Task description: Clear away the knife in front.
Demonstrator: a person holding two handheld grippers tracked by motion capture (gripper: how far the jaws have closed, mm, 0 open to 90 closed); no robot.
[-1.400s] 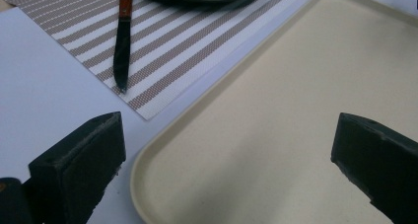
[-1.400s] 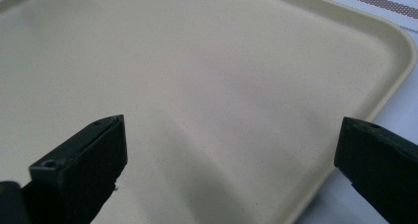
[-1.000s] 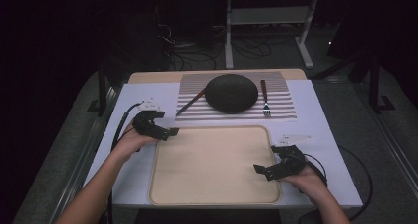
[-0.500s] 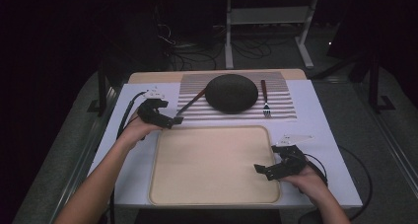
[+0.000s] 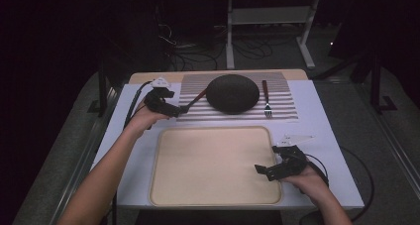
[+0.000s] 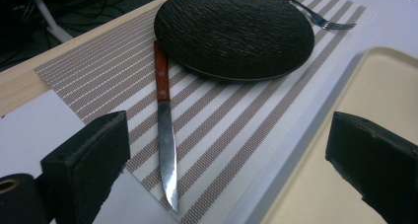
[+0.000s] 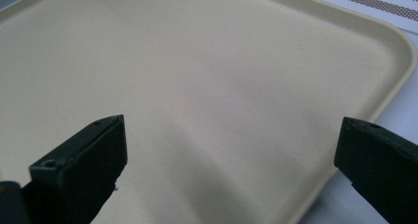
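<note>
My left claw [image 5: 182, 108] hangs released just short of the knife [image 6: 165, 130], which lies on the striped mat [image 6: 236, 120] left of the plate [image 6: 234, 29], while my right claw [image 5: 261, 170] rests released over the tray's [image 5: 198, 195] near right corner.

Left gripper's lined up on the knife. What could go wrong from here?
1. The knife lies flat on the striped placemat, so the open left gripper may slide off the thin blade or drag the mat.
2. The knife's wooden handle end sits against the rim of the black plate; lifting it may nudge the plate.
3. The blade tip points at the gripper, near the mat's edge; a push could skid it onto the tablecloth.
</note>
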